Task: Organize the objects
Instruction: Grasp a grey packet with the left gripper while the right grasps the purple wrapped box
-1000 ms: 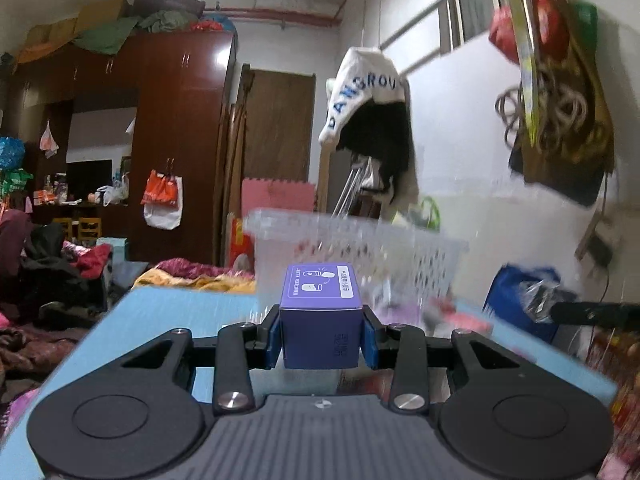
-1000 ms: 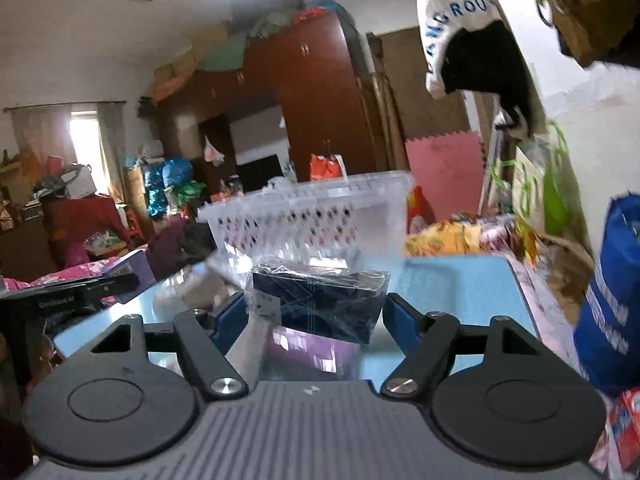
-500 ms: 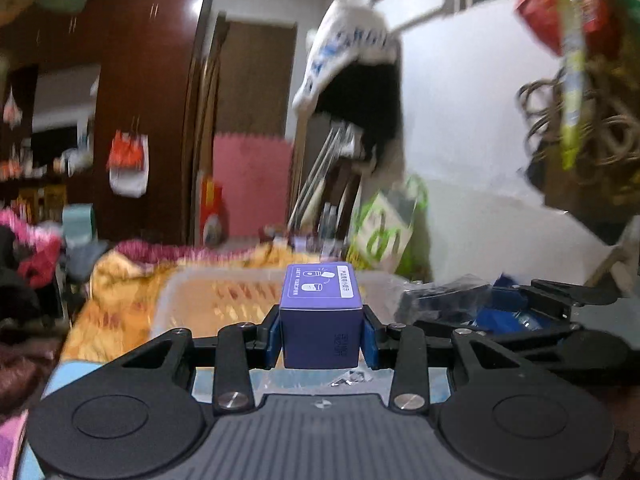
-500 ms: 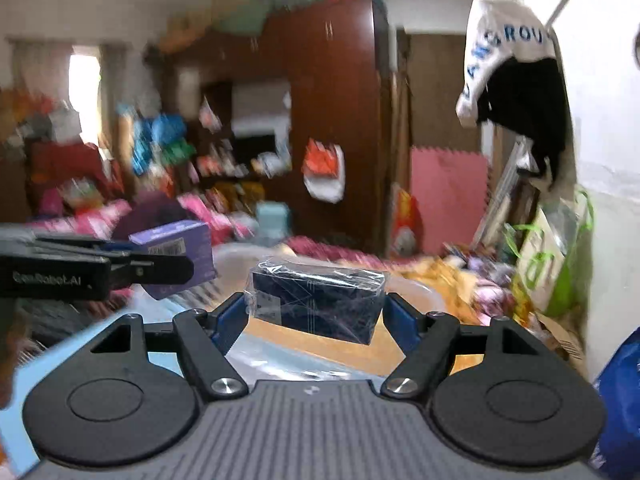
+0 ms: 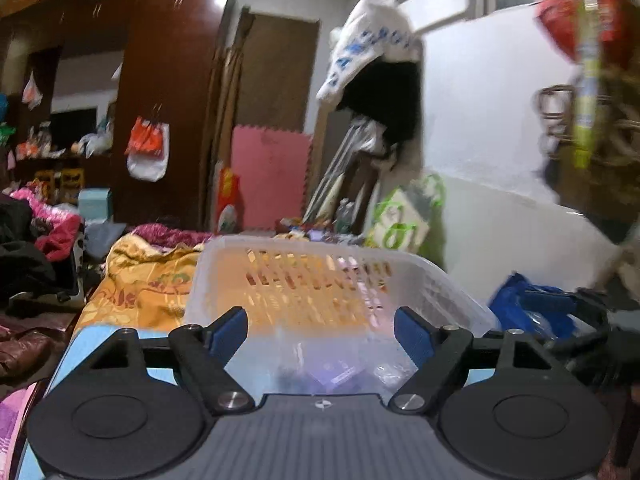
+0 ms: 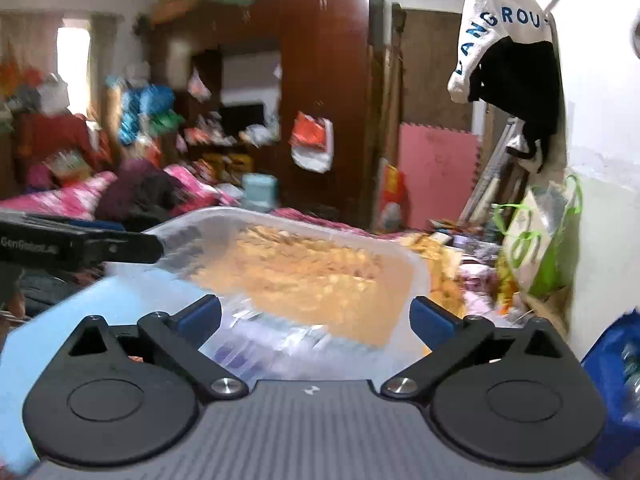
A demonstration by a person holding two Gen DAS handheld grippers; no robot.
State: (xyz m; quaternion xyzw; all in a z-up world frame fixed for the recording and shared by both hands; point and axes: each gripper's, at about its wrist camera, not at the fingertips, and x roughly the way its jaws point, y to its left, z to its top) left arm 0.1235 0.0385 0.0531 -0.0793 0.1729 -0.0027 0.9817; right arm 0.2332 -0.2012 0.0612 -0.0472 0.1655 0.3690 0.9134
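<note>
A clear plastic basket (image 5: 316, 248) stands on the light blue table (image 5: 100, 340). My left gripper (image 5: 320, 320) hovers over its near rim with its jaws opening and nothing between the blue pads. A blurred purple box (image 5: 332, 370) lies on the basket floor below it. In the right wrist view my right gripper (image 6: 316, 310) is over the same basket (image 6: 304, 226), its jaws opening wide and empty. Blurred purple and clear-wrapped shapes (image 6: 240, 346) lie beneath it. The dark wrapped box is not clearly made out. Each gripper shows at the edge of the other's view.
A yellow patterned blanket (image 5: 148, 276) lies beyond the table. At the right are a blue bag (image 5: 516, 308), a white bag with green handles (image 6: 536, 240) and the white wall. Cluttered bedding and a dark wardrobe (image 6: 320, 80) fill the far side.
Both grippers moved forward and up over the basket, then opened. The purple box left the left jaws and the dark wrapped box left the right jaws; both dropped into the basket.
</note>
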